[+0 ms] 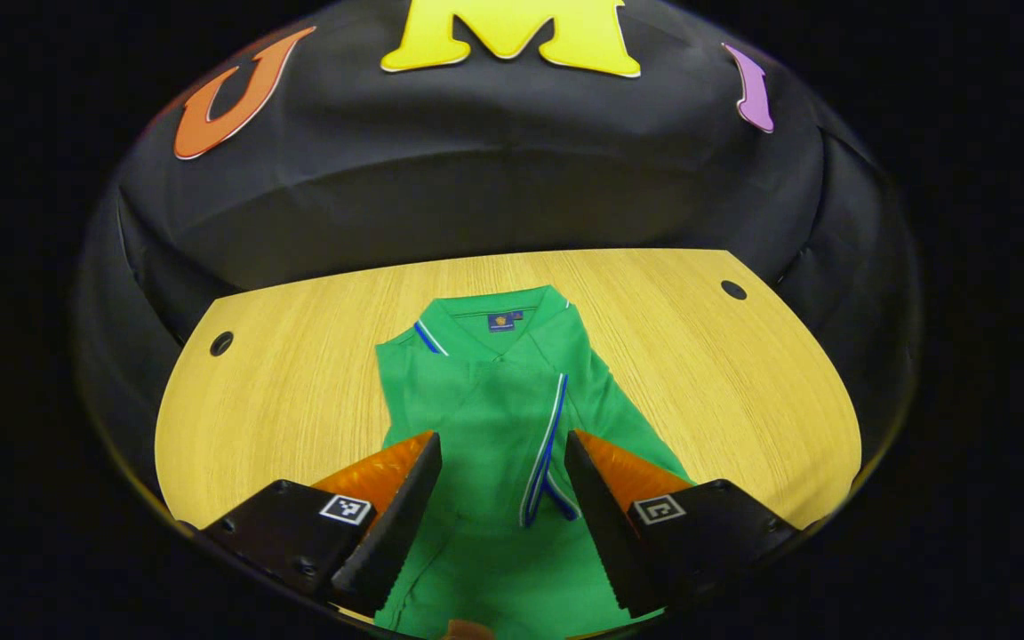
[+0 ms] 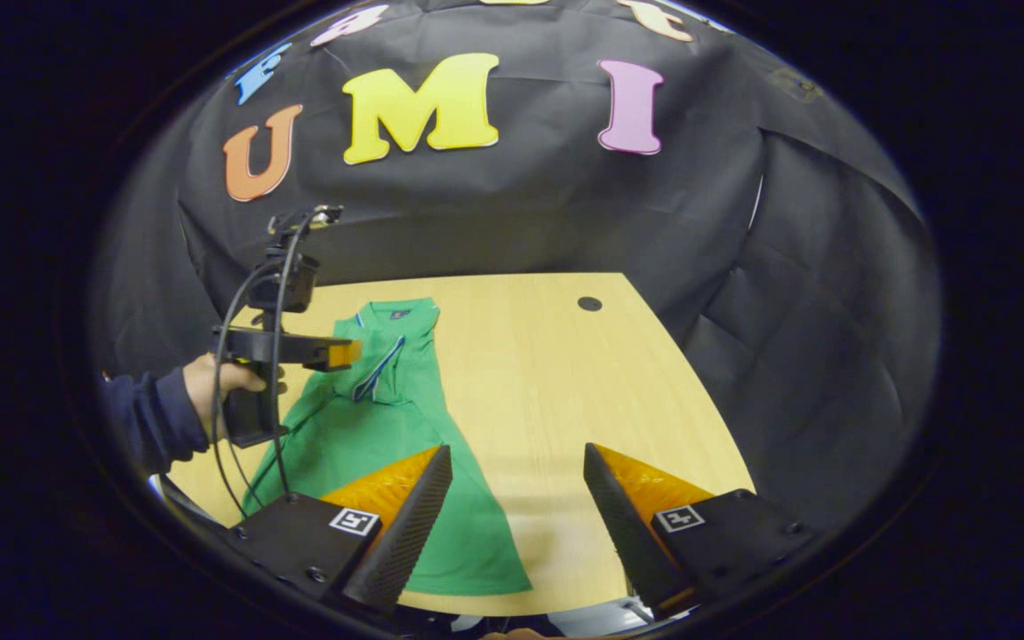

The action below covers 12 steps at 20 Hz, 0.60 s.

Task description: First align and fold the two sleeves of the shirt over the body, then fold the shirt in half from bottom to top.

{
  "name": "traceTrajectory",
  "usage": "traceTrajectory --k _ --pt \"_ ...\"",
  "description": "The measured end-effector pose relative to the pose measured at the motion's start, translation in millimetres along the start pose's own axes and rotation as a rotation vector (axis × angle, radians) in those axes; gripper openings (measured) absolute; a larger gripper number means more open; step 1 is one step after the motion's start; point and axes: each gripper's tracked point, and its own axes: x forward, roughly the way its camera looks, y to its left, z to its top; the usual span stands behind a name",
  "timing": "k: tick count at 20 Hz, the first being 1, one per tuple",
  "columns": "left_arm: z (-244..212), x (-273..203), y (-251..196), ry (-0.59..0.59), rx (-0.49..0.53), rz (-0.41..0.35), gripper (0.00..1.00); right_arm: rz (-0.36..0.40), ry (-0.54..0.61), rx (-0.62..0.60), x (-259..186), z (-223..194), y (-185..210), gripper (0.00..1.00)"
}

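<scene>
Here, nearest in the left gripper view, the left tool [image 1: 501,498] hangs above the lower body of the shirt [image 1: 494,400] with its jaws apart and nothing between them; in the right gripper view the right tool [image 2: 516,511] likewise stands open and empty over the shirt's hem corner, close to the tabletop's [image 2: 548,373] near edge. The green shirt lies flat, its hem toward the near edge and its collar [image 1: 494,320] toward the far edge. Its outline is narrow and nearly straight-sided, and a striped sleeve cuff [image 1: 548,444] lies across the chest, so the sleeves appear to be folded over the body already, though the other sleeve is harder to make out. The hem sits at full length from the collar, so by this look the bottom-to-top fold remains. Farther off, the right gripper view shows a hand [image 2: 214,382] holding the left tool above the shirt's middle.
</scene>
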Motion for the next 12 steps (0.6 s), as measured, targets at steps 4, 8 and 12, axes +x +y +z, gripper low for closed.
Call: traceTrajectory --k 4,8,12 --pt "-31.6 -36.7 30.0 0.017 -0.035 0.029 0.94 0.033 0.066 -0.022 14.5 -22.4 2.9 0.96" --pt "-87.6 -69.8 66.9 0.083 -0.031 0.068 0.94 0.047 0.171 -0.05 32.1 -61.4 -0.1 0.96" --pt "-161.1 -101.6 98.3 0.206 -0.079 0.099 0.94 0.072 0.31 -0.083 48.2 -114.7 4.0 0.96"
